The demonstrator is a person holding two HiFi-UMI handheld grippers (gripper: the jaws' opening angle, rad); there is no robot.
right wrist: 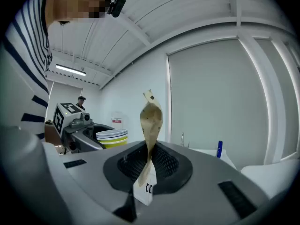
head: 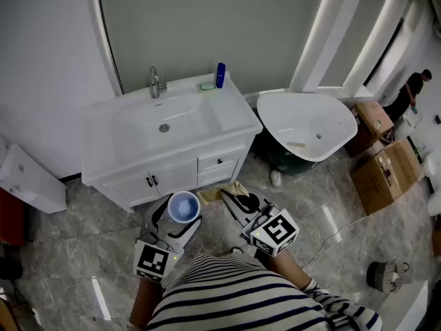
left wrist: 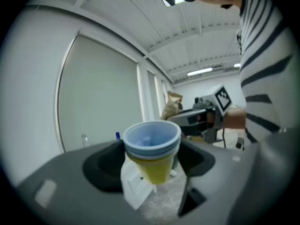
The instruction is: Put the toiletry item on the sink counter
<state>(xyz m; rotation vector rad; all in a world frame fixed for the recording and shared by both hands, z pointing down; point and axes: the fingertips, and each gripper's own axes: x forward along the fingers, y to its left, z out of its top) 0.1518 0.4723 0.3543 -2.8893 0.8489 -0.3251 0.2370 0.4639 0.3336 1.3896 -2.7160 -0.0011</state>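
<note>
Nearest the person, the left gripper point(head: 178, 219) has its fingers point(left wrist: 101, 165) spread wide but clamped on both sides of a blue-lined yellow cup point(left wrist: 152, 146), which sits upright between them. Just beside it, the right gripper point(right wrist: 149, 165) has its fingers pressed together on the lower end of a thin brown packet point(right wrist: 151, 121). The rest of the packet sticks up above them. Farther off, well apart from both, the white sink table point(head: 231, 112) carries a tap point(head: 156, 83), a small green thing point(head: 207, 85) and a blue bottle point(head: 220, 74).
</note>
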